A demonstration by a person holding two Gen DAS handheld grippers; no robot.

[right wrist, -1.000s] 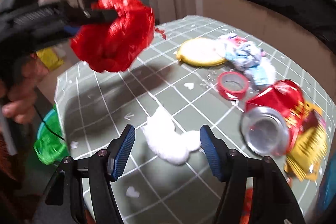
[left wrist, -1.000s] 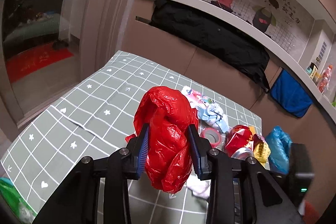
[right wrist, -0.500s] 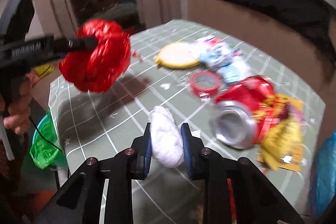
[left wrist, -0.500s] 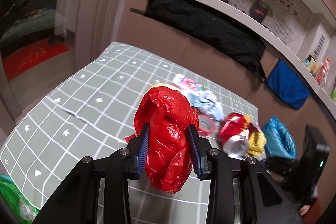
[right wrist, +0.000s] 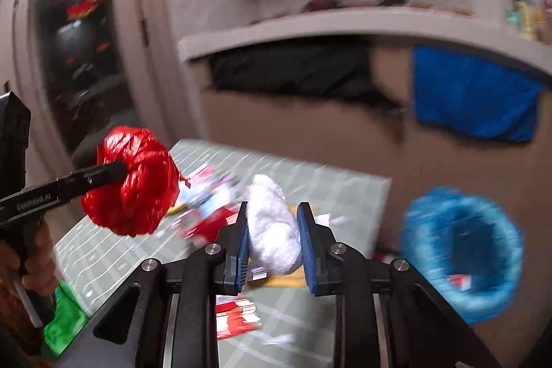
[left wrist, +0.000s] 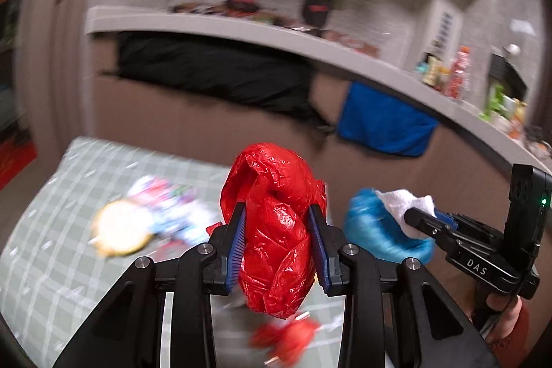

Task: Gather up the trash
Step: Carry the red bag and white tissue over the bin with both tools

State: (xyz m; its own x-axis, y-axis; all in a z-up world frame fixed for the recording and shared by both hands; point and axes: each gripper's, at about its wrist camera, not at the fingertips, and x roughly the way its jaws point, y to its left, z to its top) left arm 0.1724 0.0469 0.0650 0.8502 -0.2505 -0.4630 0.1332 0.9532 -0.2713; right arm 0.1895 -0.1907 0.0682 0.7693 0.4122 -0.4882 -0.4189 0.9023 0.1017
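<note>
Tissue wad (right wrist: pixel 274 226) in claw (left wrist: pixel 412 216) marked "DAS".

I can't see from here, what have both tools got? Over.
Left tool shut on red plastic bag. Right tool shut on white tissue wad. Blue-lined bin ahead, path open.

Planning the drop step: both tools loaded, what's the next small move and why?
Probably carry the right tool rightward over the blue-lined bin. It is clamped on the white tissue wad, lifted off the table, with the bin's open mouth just beside it. The left tool holds the red bag.
</note>
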